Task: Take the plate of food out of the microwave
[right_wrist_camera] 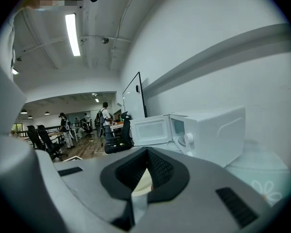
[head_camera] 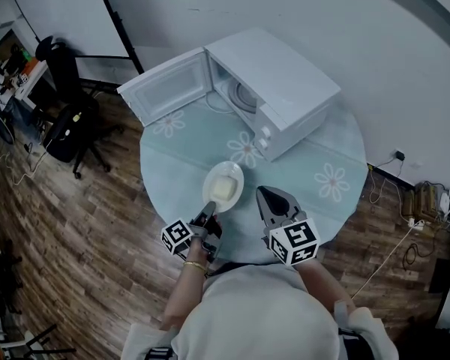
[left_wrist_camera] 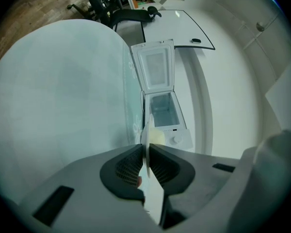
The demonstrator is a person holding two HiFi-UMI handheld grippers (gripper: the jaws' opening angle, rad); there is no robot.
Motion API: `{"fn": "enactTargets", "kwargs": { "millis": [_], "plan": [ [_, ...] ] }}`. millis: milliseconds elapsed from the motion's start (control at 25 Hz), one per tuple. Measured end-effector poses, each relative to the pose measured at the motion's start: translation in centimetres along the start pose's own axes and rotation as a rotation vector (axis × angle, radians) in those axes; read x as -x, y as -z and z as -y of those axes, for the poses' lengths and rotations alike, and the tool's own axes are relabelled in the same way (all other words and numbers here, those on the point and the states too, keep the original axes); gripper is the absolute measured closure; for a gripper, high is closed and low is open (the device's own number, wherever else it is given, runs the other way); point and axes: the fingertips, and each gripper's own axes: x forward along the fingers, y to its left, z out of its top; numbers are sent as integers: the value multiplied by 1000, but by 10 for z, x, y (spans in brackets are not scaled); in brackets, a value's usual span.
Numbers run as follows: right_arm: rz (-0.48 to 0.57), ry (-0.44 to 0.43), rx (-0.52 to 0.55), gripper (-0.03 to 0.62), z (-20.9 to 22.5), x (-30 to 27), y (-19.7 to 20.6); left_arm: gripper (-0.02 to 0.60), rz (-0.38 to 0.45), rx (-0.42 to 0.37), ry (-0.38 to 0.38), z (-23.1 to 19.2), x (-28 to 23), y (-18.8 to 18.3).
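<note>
A white plate (head_camera: 223, 182) carrying a pale yellow piece of food (head_camera: 222, 189) is over the round table's near side, outside the white microwave (head_camera: 289, 88). The microwave door (head_camera: 169, 88) hangs open to the left, and the cavity shows only its turntable. My left gripper (head_camera: 210, 210) is shut on the plate's near rim. The left gripper view shows that plate (left_wrist_camera: 147, 144) edge-on between the pads, with the food (left_wrist_camera: 156, 137) beyond. My right gripper (head_camera: 264, 195) hovers just right of the plate, its jaws shut with nothing held (right_wrist_camera: 146, 154).
A pale blue flowered cloth covers the table (head_camera: 330, 178). Black office chairs (head_camera: 71, 122) stand on the wood floor at left, beside a whiteboard (head_camera: 67, 13). Cables and a power strip (head_camera: 416, 201) lie at right. Several people (right_wrist_camera: 104, 118) stand far off.
</note>
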Motion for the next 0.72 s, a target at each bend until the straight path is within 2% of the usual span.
{"fn": "enactTargets", "kwargs": {
  "millis": [400,560,720],
  "plan": [
    [-3,-16,-1,588,-11,1,6,537,27,17,19,-1,25,0],
    [-1,-20,-1,588,-13,2,6,538,38,25,53,2,27,-2],
    [-11,-10,-10,588,-11,3,7,537,53,26,30,0,32,-5]
  ]
}}
